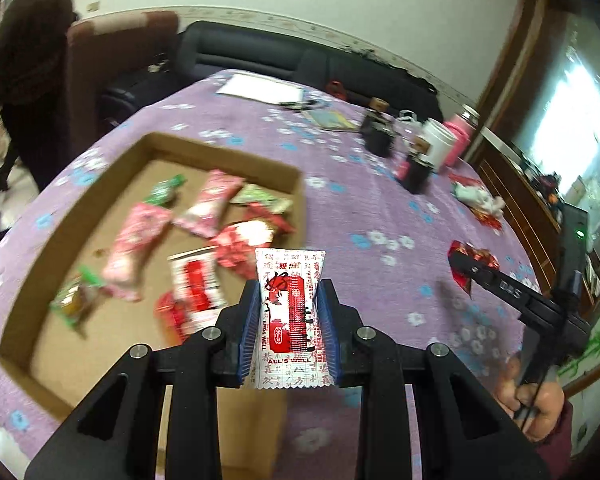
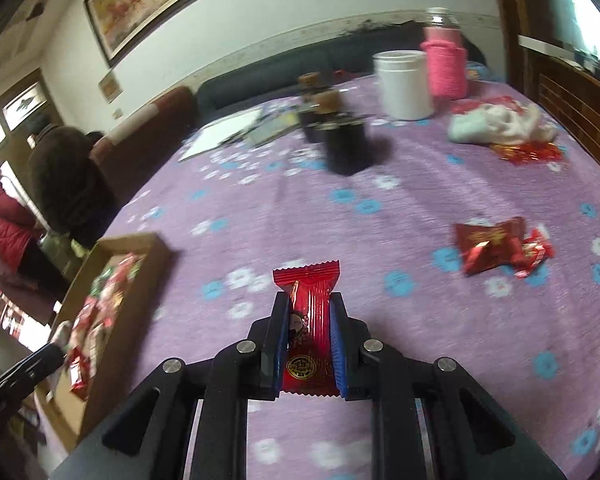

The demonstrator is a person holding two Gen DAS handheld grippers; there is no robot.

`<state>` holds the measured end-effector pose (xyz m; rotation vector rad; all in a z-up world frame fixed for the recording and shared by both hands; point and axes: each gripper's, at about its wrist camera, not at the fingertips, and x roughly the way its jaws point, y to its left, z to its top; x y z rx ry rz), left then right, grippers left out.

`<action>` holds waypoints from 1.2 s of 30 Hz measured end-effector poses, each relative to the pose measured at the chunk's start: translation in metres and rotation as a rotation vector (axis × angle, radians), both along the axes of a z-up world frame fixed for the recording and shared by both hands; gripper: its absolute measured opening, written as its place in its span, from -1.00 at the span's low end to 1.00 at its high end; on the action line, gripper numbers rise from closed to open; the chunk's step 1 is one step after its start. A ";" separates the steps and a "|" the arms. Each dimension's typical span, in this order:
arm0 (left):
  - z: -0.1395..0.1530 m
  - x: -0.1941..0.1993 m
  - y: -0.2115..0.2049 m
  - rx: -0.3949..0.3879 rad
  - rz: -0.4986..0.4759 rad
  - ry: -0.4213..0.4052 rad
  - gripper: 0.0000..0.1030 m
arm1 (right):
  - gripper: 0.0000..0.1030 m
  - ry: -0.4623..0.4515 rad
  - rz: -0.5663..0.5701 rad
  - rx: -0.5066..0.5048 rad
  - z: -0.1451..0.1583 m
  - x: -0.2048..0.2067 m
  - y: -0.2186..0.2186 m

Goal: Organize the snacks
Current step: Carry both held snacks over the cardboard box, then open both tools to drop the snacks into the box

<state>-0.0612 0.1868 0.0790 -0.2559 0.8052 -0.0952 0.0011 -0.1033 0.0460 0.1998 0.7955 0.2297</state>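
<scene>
My left gripper [image 1: 290, 286] is shut on a white and red snack packet [image 1: 290, 312], held above the near right edge of a shallow cardboard box [image 1: 228, 152]. The box holds several pink, green and red snack packets [image 1: 208, 208]. My right gripper [image 2: 309, 300] is shut on a dark red snack packet [image 2: 309, 320] above the purple flowered tablecloth [image 2: 340, 220]. The right gripper also shows in the left wrist view [image 1: 460, 262], off to the right of the box. A few loose red packets [image 2: 496, 244] lie on the cloth to the right.
Black containers [image 2: 344, 144], a white jar [image 2: 402, 84], a pink bottle [image 2: 446, 60] and a white cloth with red wrappers [image 2: 504, 124] stand at the far side. Papers [image 1: 260, 88] lie at the back. A dark sofa and people stand beyond the table.
</scene>
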 end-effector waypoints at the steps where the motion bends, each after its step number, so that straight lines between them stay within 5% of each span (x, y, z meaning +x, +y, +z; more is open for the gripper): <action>1: -0.002 -0.002 0.008 -0.002 0.018 0.003 -0.49 | -0.62 0.000 0.019 0.001 0.001 -0.002 0.008; 11: -0.030 -0.015 0.076 -0.011 0.180 0.082 -0.49 | -0.63 0.001 0.266 -0.010 0.014 -0.035 0.118; 21: -0.041 -0.014 0.097 0.066 0.246 0.105 -0.48 | -0.64 0.061 0.474 -0.067 -0.011 -0.067 0.217; 27: -0.046 -0.011 0.098 0.072 0.248 0.112 -0.46 | -0.63 0.059 0.527 -0.116 -0.021 -0.078 0.245; 36: -0.039 -0.019 0.108 -0.021 0.264 0.104 -0.42 | -0.53 0.051 0.557 -0.147 -0.033 -0.089 0.255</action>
